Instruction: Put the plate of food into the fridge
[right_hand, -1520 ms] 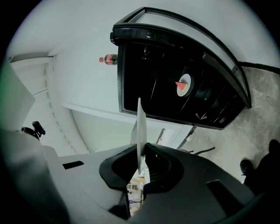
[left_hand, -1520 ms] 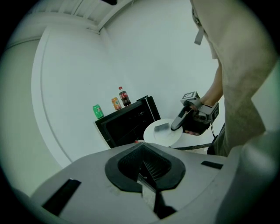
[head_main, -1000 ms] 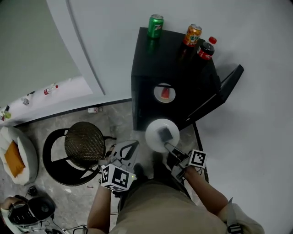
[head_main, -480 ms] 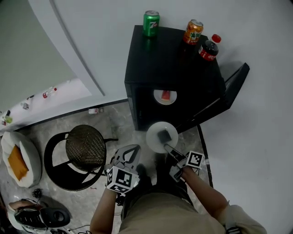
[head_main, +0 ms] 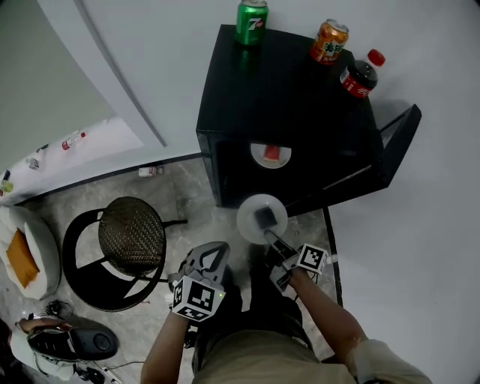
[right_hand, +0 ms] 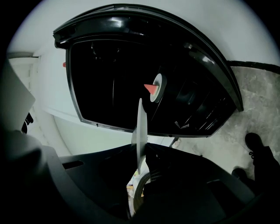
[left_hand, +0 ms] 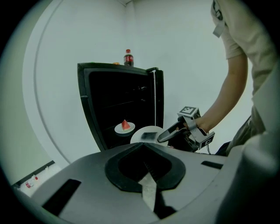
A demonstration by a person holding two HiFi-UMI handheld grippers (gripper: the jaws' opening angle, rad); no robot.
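Because your right gripper (head_main: 268,234) pinches only the rim of the plate of food (head_main: 252,211) jutting ahead of it, left gripper (head_main: 213,250) closed empty alongside, any tilt could spill it; farther ahead, inside the fridge (head_main: 285,105), a watermelon plate (head_main: 270,155) invites collision.

Right tool (head_main: 268,227) clamps the near rim of a white plate (head_main: 251,211) carrying a dark block (head_main: 265,217), just in front of the open black fridge (head_main: 300,112), door (head_main: 399,142) swung right. Second plate (head_main: 271,155) with a red wedge sits inside; green can (head_main: 252,21), orange can (head_main: 330,41) and cola bottle (head_main: 360,75) stand along the fridge top's back and right edges. Left tool (head_main: 211,255) hangs lower left, jaws together, empty, beside a wicker stool (head_main: 132,236).
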